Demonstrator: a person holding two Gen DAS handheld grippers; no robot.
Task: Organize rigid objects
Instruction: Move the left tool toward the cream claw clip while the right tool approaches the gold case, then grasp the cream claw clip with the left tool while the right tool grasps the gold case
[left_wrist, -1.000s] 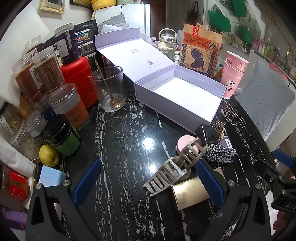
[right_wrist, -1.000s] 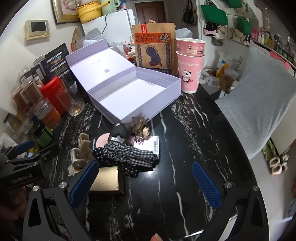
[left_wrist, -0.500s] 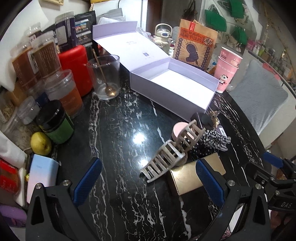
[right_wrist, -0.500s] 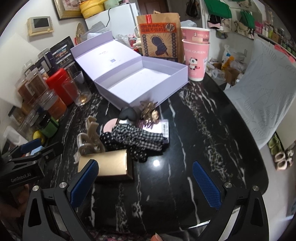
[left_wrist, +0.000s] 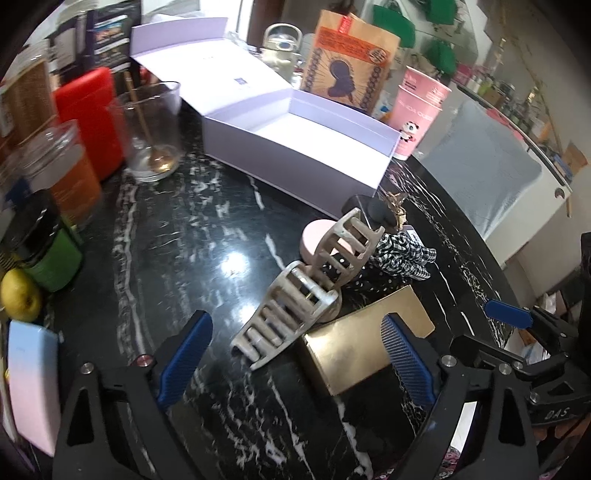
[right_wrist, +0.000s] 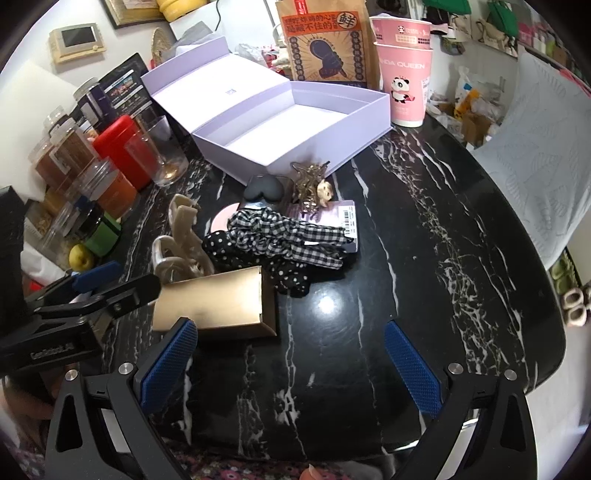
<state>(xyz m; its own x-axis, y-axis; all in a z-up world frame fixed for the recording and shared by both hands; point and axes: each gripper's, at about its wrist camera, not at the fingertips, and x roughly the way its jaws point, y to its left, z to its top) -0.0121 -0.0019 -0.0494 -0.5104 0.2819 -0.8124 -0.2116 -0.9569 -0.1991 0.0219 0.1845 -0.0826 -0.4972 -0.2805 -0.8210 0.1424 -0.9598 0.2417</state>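
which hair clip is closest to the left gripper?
The big beige claw clip, lying just ahead of the left gripper. The small gold clip lies farther off, by the box.

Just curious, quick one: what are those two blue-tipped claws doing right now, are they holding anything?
Left gripper: open, jaws just narrowing, nothing gripped; the beige hair claw lies between them.
Right gripper: open, holding nothing.

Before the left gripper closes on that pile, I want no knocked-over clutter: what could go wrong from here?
The beige claw clip leans on the gold box and the pink compact, so grabbing one may tip the others. The left gripper is open, its jaws just closing in, and its right finger already overlaps the box, which it may shove. The scrunchies could drag along.
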